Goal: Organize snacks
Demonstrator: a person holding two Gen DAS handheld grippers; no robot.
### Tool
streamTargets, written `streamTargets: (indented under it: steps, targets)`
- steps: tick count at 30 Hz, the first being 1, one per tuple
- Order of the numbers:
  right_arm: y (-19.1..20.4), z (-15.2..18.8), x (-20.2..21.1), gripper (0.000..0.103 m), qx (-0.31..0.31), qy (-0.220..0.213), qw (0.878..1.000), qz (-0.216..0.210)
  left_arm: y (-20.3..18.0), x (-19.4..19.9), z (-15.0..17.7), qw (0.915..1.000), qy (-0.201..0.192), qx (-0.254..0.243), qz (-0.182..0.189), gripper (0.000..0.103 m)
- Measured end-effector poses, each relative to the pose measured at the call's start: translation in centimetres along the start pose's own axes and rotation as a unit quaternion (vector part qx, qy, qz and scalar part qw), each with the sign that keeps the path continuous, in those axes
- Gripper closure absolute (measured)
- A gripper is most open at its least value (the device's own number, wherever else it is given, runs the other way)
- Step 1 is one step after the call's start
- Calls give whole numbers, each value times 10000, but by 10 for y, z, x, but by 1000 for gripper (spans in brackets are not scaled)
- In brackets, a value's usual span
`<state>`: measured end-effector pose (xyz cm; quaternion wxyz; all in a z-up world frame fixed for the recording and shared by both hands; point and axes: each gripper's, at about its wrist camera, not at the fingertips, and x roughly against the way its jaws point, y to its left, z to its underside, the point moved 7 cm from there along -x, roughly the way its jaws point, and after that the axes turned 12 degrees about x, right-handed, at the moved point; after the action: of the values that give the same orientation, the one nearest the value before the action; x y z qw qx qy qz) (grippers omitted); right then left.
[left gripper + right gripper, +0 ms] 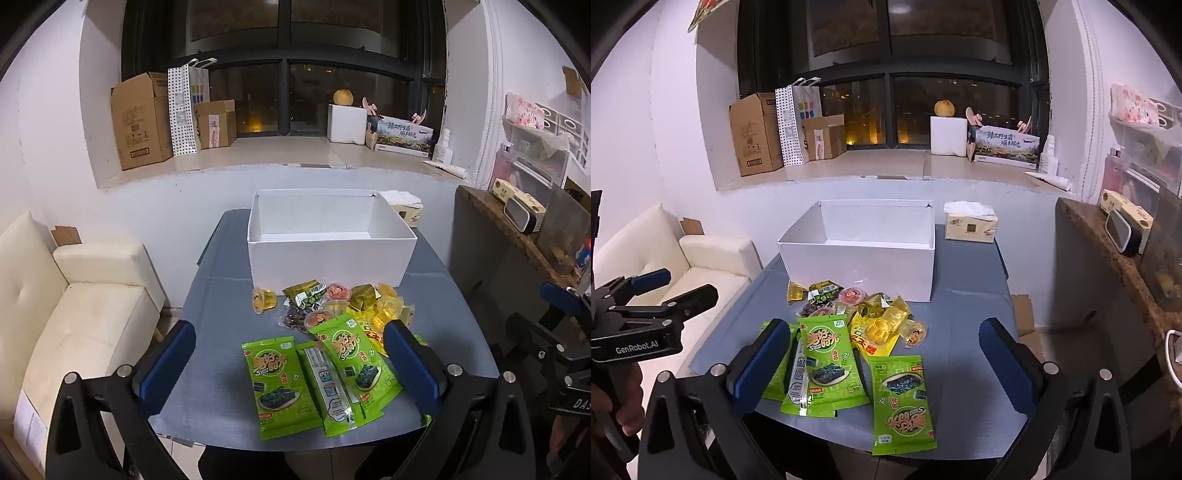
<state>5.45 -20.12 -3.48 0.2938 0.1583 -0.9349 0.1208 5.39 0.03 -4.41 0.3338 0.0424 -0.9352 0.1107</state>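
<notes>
An open white box (328, 258) stands at the far middle of the grey table (218, 369), and shows in the right wrist view (860, 266) too. In front of it lies a pile of jelly cups (264, 300) and small wrapped snacks (304, 291). Green seaweed packets (280, 387) lie nearest me, several in all; one lies apart on the right (903, 398). My left gripper (290, 369) is open above the packets, holding nothing. My right gripper (886, 369) is open above the packets, also empty.
A tissue pack (971, 227) sits behind the box on the right. A cream sofa (74, 314) stands left of the table, a dark cabinet (1108, 295) right. Cardboard boxes (142, 122) line the window sill.
</notes>
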Motion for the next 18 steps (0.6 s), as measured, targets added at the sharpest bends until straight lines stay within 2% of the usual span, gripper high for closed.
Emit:
streamTargets:
  steps: [4,8,18]
  targets:
    - [1,0,1,0,10,-3,10000,40,-4,-2,0,10000,44,-31,51,0]
    - [-1,-1,5,0,-22,2,10000,5,9,8,-8,9999,13,19,104,0]
    - [0,-1,6,0,15,-22,10000,31,0,13,-6,9999,-115,19,108,0]
